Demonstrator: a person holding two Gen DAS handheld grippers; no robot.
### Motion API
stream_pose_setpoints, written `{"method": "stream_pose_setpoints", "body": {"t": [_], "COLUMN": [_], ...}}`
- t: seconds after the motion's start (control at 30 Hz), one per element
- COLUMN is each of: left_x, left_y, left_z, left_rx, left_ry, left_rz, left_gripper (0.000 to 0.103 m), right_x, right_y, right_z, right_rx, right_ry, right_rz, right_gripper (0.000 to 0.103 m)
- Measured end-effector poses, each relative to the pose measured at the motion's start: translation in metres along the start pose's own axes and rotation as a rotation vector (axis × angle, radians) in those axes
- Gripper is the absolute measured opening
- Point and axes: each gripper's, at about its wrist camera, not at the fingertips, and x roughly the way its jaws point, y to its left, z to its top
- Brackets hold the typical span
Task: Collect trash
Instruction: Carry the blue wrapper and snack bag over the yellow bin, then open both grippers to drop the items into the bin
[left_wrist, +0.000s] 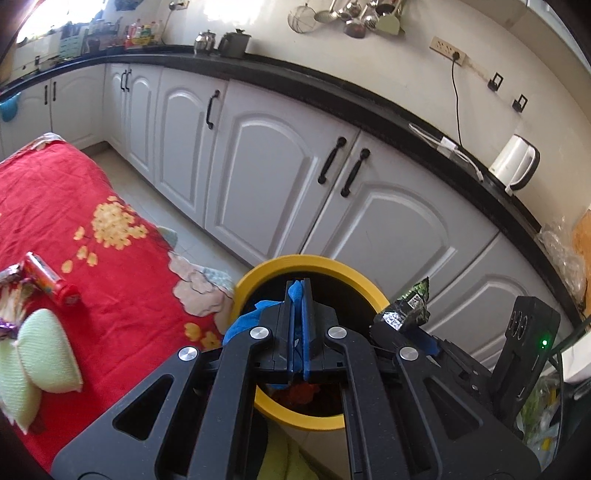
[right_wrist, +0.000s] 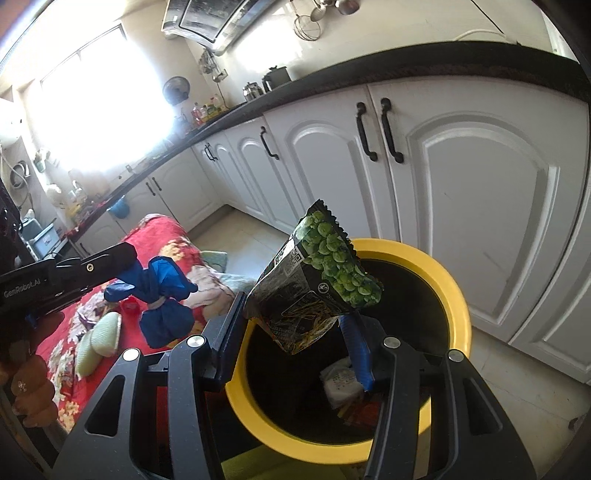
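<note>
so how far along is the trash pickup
Done: some rubbish already lies in the yellow bin. In hand: the left gripper is shut on a blue glove, the right gripper on a pea snack packet, both at the bin. Left: the red tube and wrappers on the red cloth.

White kettle (left_wrist: 515, 165) on black counter (left_wrist: 332, 88); white cabinets (left_wrist: 266, 162) below; red floral cloth (left_wrist: 74, 229).

A red floral blanket (left_wrist: 110, 236) covers the low surface at the left. On it lie a pale green ribbed sponge pad (left_wrist: 44, 350), a red cylindrical tube (left_wrist: 51, 280) and crumpled shiny wrappers (left_wrist: 9, 295) just beside it. The tiled floor (left_wrist: 177, 218) carries the yellow-rimmed trash bin (right_wrist: 448, 280), close against the blanket's edge.
</note>
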Motion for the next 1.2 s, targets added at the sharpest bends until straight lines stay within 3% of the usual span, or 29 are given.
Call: {"method": "stream_pose_setpoints", "body": {"t": [0.6, 0.9, 0.97, 1.03, 1.13, 1.2], "left_x": [0.046, 0.059, 0.060, 0.059, 0.054, 0.049], "left_y": [-0.016, -0.014, -0.012, -0.007, -0.001, 0.003], "left_z": [-0.015, -0.018, -0.018, -0.018, -0.017, -0.016], "left_rx": [0.026, 0.007, -0.001, -0.015, -0.024, -0.037], "left_ry": [0.098, 0.124, 0.123, 0.120, 0.104, 0.093], "left_rz": [-0.026, -0.027, -0.022, -0.014, 0.003, 0.009], "left_gripper": [0.000, 0.001, 0.013, 0.035, 0.041, 0.057], "right_x": [0.024, 0.031, 0.032, 0.032, 0.032, 0.032], "right_y": [-0.022, -0.031, -0.033, -0.033, -0.034, -0.034], "right_z": [-0.018, -0.022, -0.023, -0.024, -0.024, -0.024], "right_rx": [-0.001, 0.022, 0.028, 0.030, 0.034, 0.034], "right_ry": [0.065, 0.089, 0.096, 0.100, 0.102, 0.101], "right_rz": [-0.058, -0.083, -0.091, -0.094, -0.100, -0.101], "right_gripper": [0.048, 0.054, 0.061, 0.063, 0.069, 0.071]}}
